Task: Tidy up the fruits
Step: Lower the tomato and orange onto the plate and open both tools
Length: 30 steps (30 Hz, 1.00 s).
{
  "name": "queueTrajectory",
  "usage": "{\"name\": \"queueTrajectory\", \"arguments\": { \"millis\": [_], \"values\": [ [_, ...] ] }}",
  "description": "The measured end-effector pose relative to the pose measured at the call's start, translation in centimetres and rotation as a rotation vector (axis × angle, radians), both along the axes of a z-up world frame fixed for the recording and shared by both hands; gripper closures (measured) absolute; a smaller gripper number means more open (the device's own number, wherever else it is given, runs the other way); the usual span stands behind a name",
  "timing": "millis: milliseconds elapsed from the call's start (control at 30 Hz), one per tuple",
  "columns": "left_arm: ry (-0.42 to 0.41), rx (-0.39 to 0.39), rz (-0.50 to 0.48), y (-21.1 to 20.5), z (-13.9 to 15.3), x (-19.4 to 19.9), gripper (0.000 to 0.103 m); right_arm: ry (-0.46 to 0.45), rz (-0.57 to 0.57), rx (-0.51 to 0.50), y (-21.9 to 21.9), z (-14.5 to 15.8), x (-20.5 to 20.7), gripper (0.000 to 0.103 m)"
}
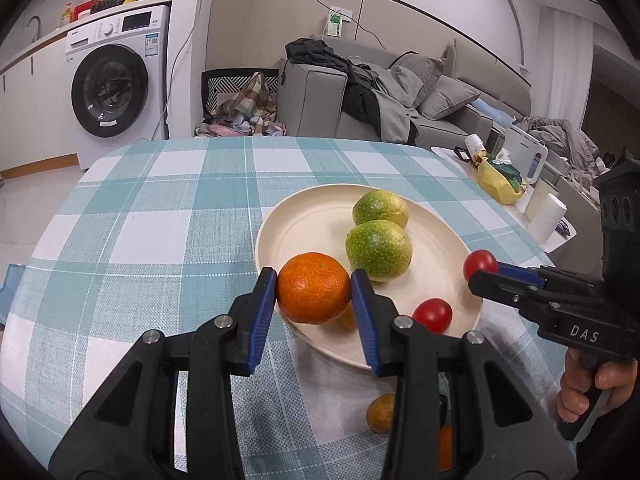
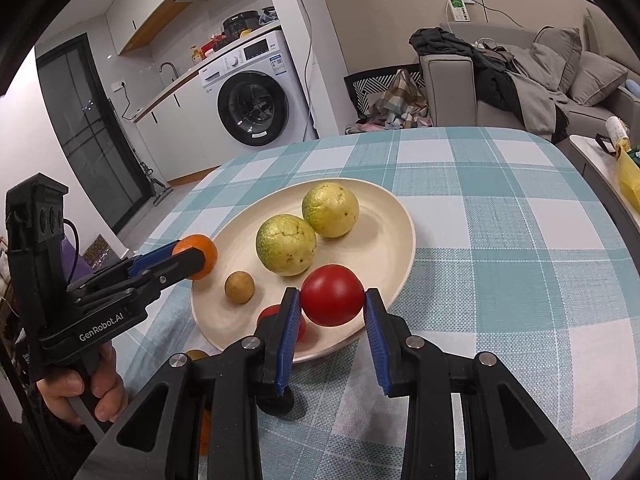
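Checked tablecloth; washing machine, sofa.

We see a table covered with a blue-and-white checked cloth. On the cloth sits a cream plate, toward the near side of the table. Just beside the plate's near rim, a small brownish fruit lies on the cloth, and next to it we glimpse something orange, mostly hidden.
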<state>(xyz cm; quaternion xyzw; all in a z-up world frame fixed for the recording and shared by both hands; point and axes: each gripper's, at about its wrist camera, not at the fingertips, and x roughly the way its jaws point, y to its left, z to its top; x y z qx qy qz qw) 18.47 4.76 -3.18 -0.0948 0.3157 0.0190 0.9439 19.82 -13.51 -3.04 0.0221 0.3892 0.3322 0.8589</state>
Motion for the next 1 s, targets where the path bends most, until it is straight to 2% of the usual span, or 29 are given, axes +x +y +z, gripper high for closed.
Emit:
{"name": "queueTrajectory", "arguments": {
  "millis": [400,600,667,733,867,933,1000],
  "values": [
    [0.005,-0.002,-0.003,0.0,-0.3,0.0,0.068,-0.013,-0.018,0.005,-0.4,0.3,-0.3,0.067],
    [-0.007,0.0,-0.009,-0.2,-0.1,-0.2,0.067,-0.008,-0.03,0.011,-0.8,0.3,-0.1,0.053],
    [-0.008,-0.003,-0.009,-0.2,0.1,-0.4,0.062,-0.009,-0.035,0.01,-0.9,0.4,-0.2,0.052],
    [-0.011,-0.003,-0.005,-0.2,0.2,-0.6,0.053,-0.007,-0.037,0.004,-1.0,0.3,-0.2,0.048],
    [-0.012,0.001,0.012,0.2,0.5,-1.1,0.038,-0.007,-0.037,0.006,-1.1,0.4,-0.4,0.034],
    [0.01,-0.009,0.027,0.4,0.6,-1.3,0.021,-0.012,-0.033,0.002,-1.1,0.5,-0.6,0.029],
    [0.013,-0.022,0.029,0.5,0.9,-2.0,0.019,-0.02,-0.028,-0.004,-1.1,0.7,-0.9,0.018]
  ]
}}
